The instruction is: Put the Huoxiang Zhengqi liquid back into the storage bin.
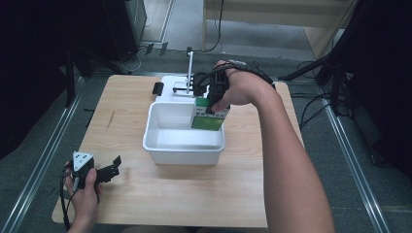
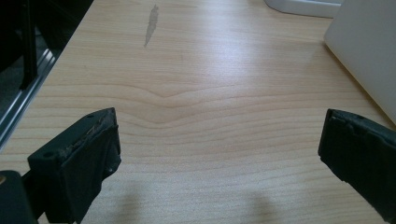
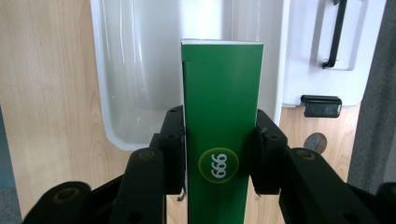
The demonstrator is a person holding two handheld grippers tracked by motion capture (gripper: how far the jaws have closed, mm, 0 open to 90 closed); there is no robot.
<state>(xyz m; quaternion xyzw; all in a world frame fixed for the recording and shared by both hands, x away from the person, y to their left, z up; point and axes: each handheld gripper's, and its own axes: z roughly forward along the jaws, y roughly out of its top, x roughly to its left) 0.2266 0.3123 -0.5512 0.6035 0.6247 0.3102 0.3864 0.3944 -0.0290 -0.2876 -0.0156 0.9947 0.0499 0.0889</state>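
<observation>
A green and white box [image 1: 208, 116] hangs upright over the far right corner of the white bin [image 1: 183, 149], its lower end below the bin's rim. My right gripper [image 1: 211, 98] is shut on it from above. In the right gripper view both pads press the sides of the green box [image 3: 221, 130], which bears a yellow-ringed "999" sticker, and the white bin [image 3: 140, 70] lies beneath it. My left gripper [image 1: 112, 167] rests at the table's near left, held by a hand, jaws wide apart. In the left gripper view, the left gripper [image 2: 219, 154] has only bare wood between its fingers.
Behind the bin lies a white base [image 1: 176, 87] with an upright white post [image 1: 190, 68] and a small black block [image 1: 158, 88] beside it. The wooden table [image 1: 145, 194] has open surface in front of the bin. Stands and cables surround the table.
</observation>
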